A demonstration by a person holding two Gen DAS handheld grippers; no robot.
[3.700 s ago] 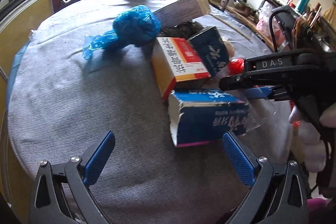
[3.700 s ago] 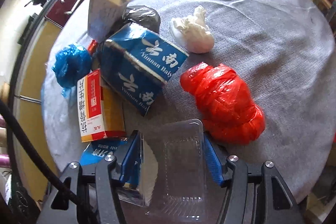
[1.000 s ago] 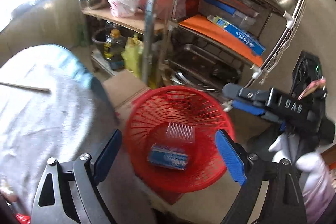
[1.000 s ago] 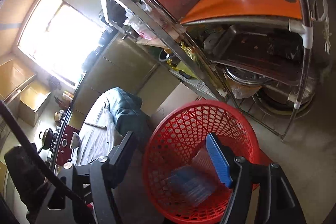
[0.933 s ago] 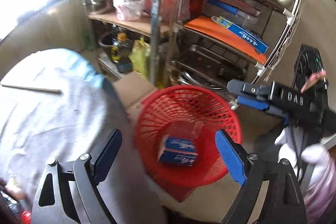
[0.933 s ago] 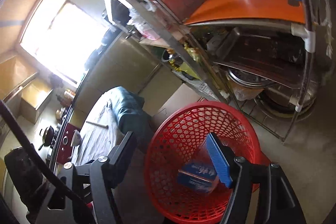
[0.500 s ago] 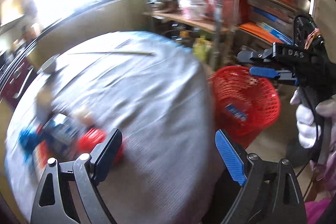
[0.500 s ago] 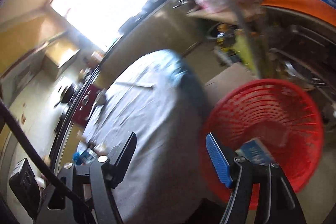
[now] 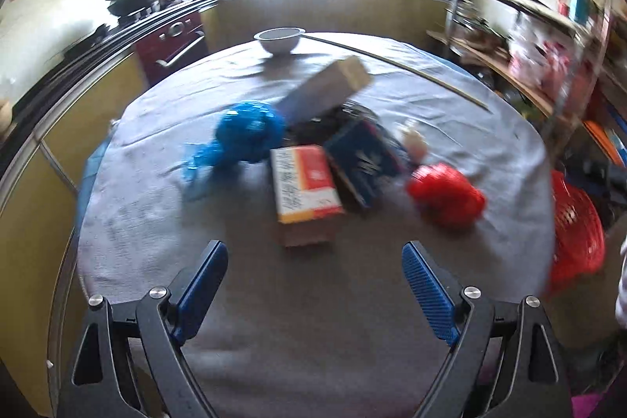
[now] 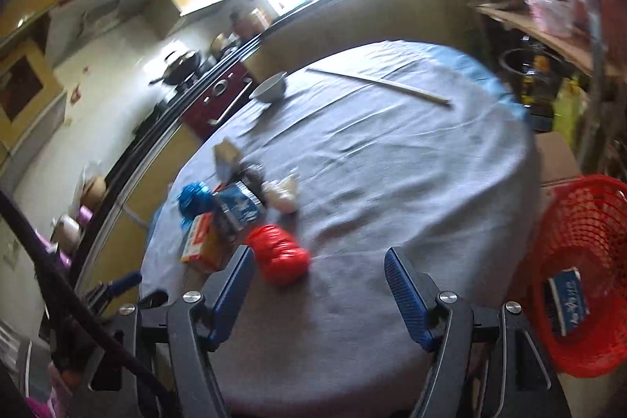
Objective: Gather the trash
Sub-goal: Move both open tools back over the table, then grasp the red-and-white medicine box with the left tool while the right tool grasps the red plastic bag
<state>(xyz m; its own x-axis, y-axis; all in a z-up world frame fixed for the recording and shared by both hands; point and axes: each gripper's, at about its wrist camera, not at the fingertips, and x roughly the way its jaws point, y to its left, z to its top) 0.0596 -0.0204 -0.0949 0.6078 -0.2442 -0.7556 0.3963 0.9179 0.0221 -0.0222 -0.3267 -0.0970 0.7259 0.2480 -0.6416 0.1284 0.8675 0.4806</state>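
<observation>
Trash lies in a heap on the round grey-clothed table (image 9: 313,300): a blue plastic bag (image 9: 247,134), an orange-and-white box (image 9: 305,185), a dark blue box (image 9: 362,159), a red plastic bag (image 9: 444,198), a tall tan carton (image 9: 327,89) and a white crumpled wad (image 9: 413,142). My left gripper (image 9: 313,285) is open and empty, short of the orange box. My right gripper (image 10: 319,281) is open and empty above the table edge, the red bag (image 10: 280,259) by its left finger. The red mesh basket (image 10: 588,261) beside the table holds a blue box (image 10: 566,300).
A white bowl (image 9: 279,38) and a long thin stick (image 9: 395,67) lie at the table's far side. A metal shelf rack (image 9: 548,57) full of goods stands to the right. A stove with pots (image 9: 133,0) runs along the counter on the left. A cardboard box (image 10: 556,159) sits behind the basket.
The blue box and the clear tray that were on the table are gone; the blue box now lies in the basket. Both grippers swung from the basket back to the table, open and empty.
</observation>
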